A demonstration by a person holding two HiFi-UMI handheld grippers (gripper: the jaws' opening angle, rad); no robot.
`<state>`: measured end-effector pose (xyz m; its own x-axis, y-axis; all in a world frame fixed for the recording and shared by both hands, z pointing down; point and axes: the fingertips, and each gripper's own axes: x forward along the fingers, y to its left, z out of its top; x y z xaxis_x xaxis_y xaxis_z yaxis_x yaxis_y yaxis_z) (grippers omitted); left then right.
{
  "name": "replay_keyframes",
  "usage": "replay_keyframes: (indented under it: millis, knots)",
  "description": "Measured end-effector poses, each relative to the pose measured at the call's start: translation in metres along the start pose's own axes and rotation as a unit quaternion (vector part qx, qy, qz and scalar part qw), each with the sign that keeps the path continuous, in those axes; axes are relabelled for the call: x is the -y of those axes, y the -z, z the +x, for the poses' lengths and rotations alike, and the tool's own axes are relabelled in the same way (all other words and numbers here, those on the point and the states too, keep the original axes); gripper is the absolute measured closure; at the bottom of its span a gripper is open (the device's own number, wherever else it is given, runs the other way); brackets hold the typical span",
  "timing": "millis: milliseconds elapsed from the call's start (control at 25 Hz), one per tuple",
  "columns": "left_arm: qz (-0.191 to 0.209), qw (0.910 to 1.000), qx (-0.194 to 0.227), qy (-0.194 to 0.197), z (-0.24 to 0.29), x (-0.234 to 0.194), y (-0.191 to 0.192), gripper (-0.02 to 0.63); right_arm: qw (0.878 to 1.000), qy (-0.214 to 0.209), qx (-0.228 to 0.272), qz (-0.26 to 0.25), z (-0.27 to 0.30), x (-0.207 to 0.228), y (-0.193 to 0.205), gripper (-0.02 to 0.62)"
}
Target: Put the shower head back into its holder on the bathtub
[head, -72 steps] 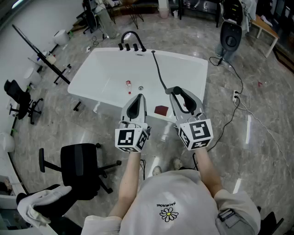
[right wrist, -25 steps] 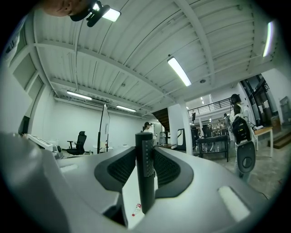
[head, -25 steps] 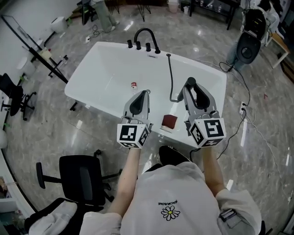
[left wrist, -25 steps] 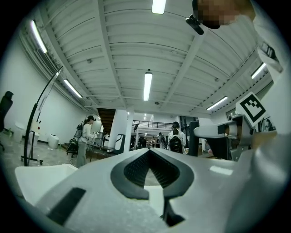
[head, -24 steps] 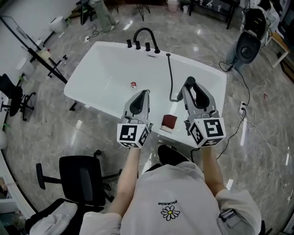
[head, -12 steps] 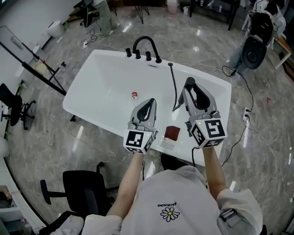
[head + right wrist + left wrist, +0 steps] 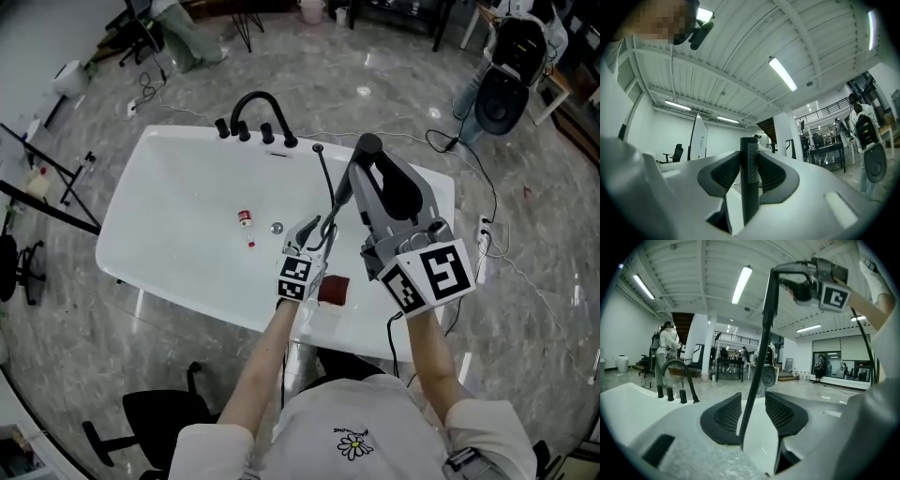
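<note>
I have the shower head (image 7: 749, 180) clamped by its dark handle between the fingers of the right gripper (image 7: 367, 167), lifted above the far rim of the white bathtub (image 7: 178, 234) with its tip poking past the fingers. Its black hose (image 7: 325, 178) drops from there toward 7 o'clock and passes between the fingers of the left gripper (image 7: 317, 231), which have just been opening and now stand wide, with a gap beside the hose. The black faucet (image 7: 253, 108) sits on the rim at about 10 o'clock from the shower head. A small red bottle (image 7: 245, 218) lies in the tub at 9 o'clock from the left gripper, and a dark red block (image 7: 332, 289) rests on the near rim at its 5 o'clock.
</note>
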<state>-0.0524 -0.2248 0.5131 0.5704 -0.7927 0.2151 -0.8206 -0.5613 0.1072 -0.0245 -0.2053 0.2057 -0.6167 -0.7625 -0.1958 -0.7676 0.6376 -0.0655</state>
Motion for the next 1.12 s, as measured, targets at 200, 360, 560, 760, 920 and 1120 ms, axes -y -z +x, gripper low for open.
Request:
replay_keyframes:
  millis: [200,360,560,760,920,1120]
  knots:
    - [-0.025,0.9960,-0.086,0.004,0.044,-0.026,0.069,0.451,1.000,0.000,0.021,0.002,0.022,0.014,-0.023,0.466]
    - [-0.048,0.9887,-0.142,-0.003,0.065,-0.045,0.116,0.451,0.999,-0.002,0.037,0.002,0.031,0.025,-0.036,0.466]
    - [-0.070,0.9849,-0.158,0.002,0.095,-0.058,0.136,0.451,0.999,0.000,0.039,0.017,0.042,0.042,-0.043,0.468]
    - [-0.071,0.9821,-0.173,0.018,0.114,-0.061,0.153,0.499,0.999,0.008,0.034,0.008,0.047,0.052,-0.040,0.468]
    - [-0.065,0.9825,-0.174,0.021,0.118,-0.066,0.152,0.541,0.999,0.024,0.029,0.003,0.047,0.060,-0.030,0.468]
    - [-0.051,0.9913,-0.119,-0.023,0.120,-0.104,0.106,0.543,0.998,0.039,0.042,-0.004,0.045,0.066,-0.039,0.468]
